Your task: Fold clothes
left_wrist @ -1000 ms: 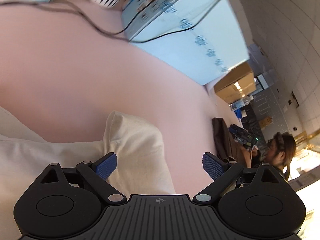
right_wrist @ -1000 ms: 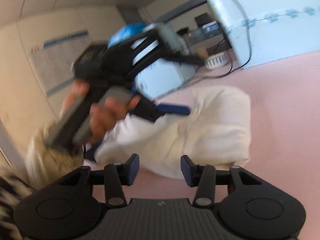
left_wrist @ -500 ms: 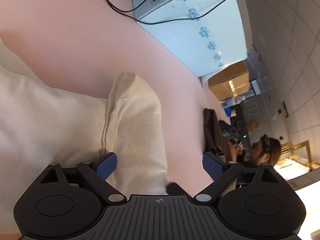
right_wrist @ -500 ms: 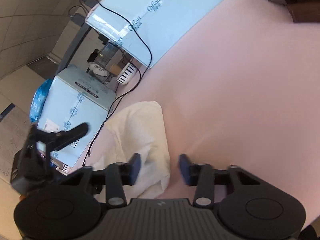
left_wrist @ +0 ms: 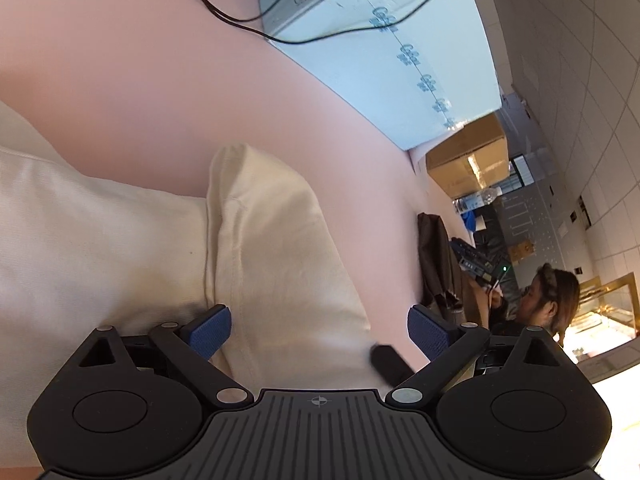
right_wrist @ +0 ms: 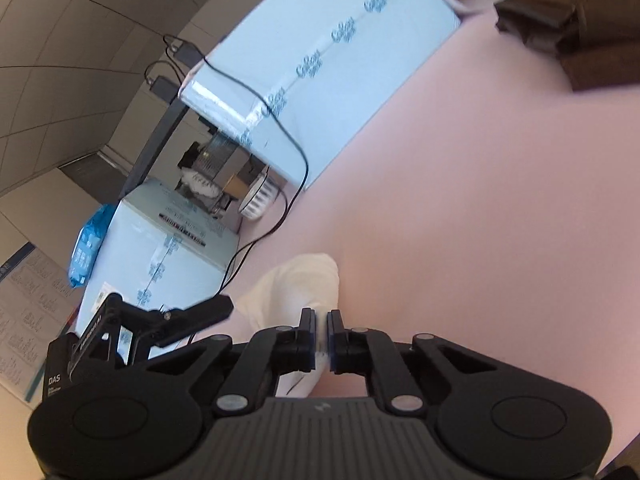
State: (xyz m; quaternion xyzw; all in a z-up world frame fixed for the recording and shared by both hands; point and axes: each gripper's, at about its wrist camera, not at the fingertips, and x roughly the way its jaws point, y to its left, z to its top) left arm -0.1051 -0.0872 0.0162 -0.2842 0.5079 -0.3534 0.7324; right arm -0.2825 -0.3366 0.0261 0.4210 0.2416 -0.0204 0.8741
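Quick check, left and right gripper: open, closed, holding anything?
Left gripper: open above the cream garment, holding nothing.
Right gripper: closed on the garment's edge.

Right gripper [right_wrist: 321, 334] jaws have closed onto the cream garment [right_wrist: 298, 286].

I see a cream-white garment [left_wrist: 120, 248] lying bunched on the pink surface, its short sleeve [left_wrist: 276, 248] folded outward along a stitched seam; the sleeve's rounded end [right_wrist: 304, 284] lies flat.
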